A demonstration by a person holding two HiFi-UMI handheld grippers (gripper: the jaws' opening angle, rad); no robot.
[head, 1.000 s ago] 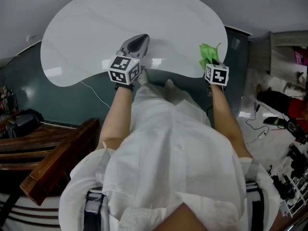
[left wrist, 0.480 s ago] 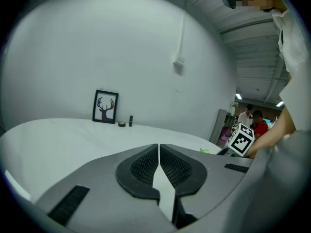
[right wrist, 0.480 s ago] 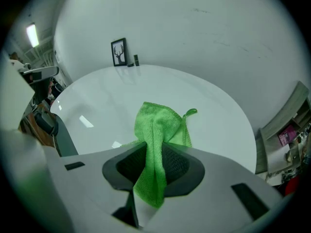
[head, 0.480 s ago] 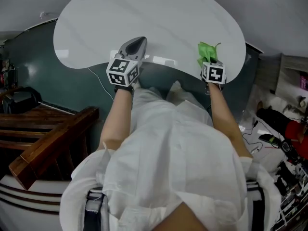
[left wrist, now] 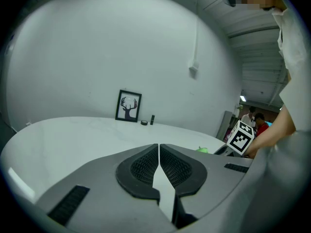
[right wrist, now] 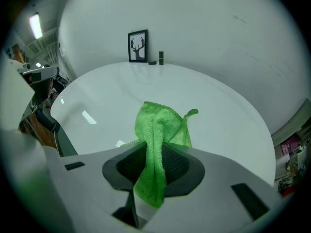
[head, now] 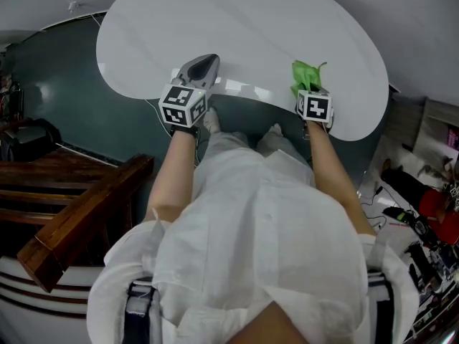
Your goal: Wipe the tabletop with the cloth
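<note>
Gripping a bunched fold of the cloth point(right wrist: 159, 125), the right gripper point(right wrist: 154, 166) has its jaws pinched on the green fabric. Most of the cloth stands up ahead of the jaws and a tail hangs back behind them. In the head view this gripper sits over the near right edge of the table point(head: 237, 27). Whether the cloth touches the white top I cannot tell; in the right gripper view it looks raised just above it.

The left gripper point(left wrist: 159, 155) has its jaws pressed together on nothing. It is at the near edge to the left, well apart from the cloth.

By my reading the cloth is in hand and the wiping stroke itself is only about to start. The top shows glare but no smear or spill that I can make out.

The next move calls for lowering the cloth onto the top and sweeping it across, pressing down enough to keep the fabric in contact. The pinch must hold so the fold does not slip out. The framed picture point(right wrist: 138, 46) and the small items beside it stand at the far edge, well clear of a first pass.
</note>
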